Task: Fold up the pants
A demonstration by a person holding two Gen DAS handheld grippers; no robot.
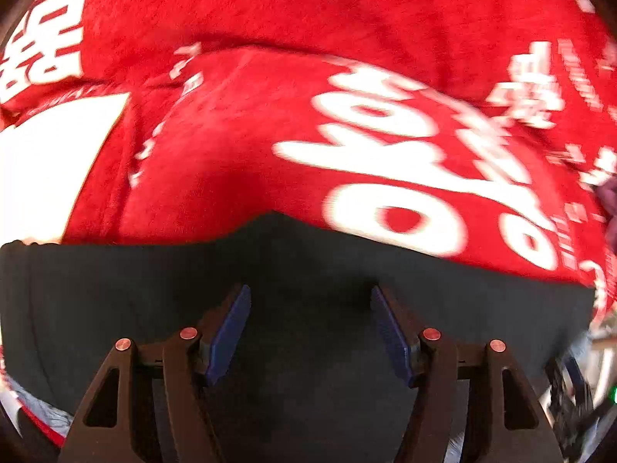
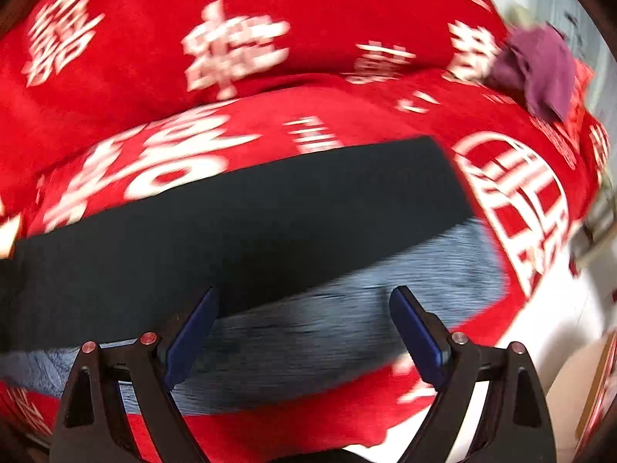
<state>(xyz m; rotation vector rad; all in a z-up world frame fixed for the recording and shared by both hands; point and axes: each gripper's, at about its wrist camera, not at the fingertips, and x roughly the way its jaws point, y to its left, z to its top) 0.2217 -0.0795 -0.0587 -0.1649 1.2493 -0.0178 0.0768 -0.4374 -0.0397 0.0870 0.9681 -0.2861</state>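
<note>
2 open tools (image 1: 310,324) (image 2: 304,326), 1 pants (image 2: 246,208)

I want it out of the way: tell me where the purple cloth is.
The purple cloth lies in the right wrist view's upper right, on the red blanket, beyond the far end of the black pants.

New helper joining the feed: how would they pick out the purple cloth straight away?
Start from the red blanket with white lettering that covers the whole surface. Follow it to the far right edge in the right wrist view, beyond the black pants. The purple cloth sits crumpled there, the only purple, unprinted item.
</note>
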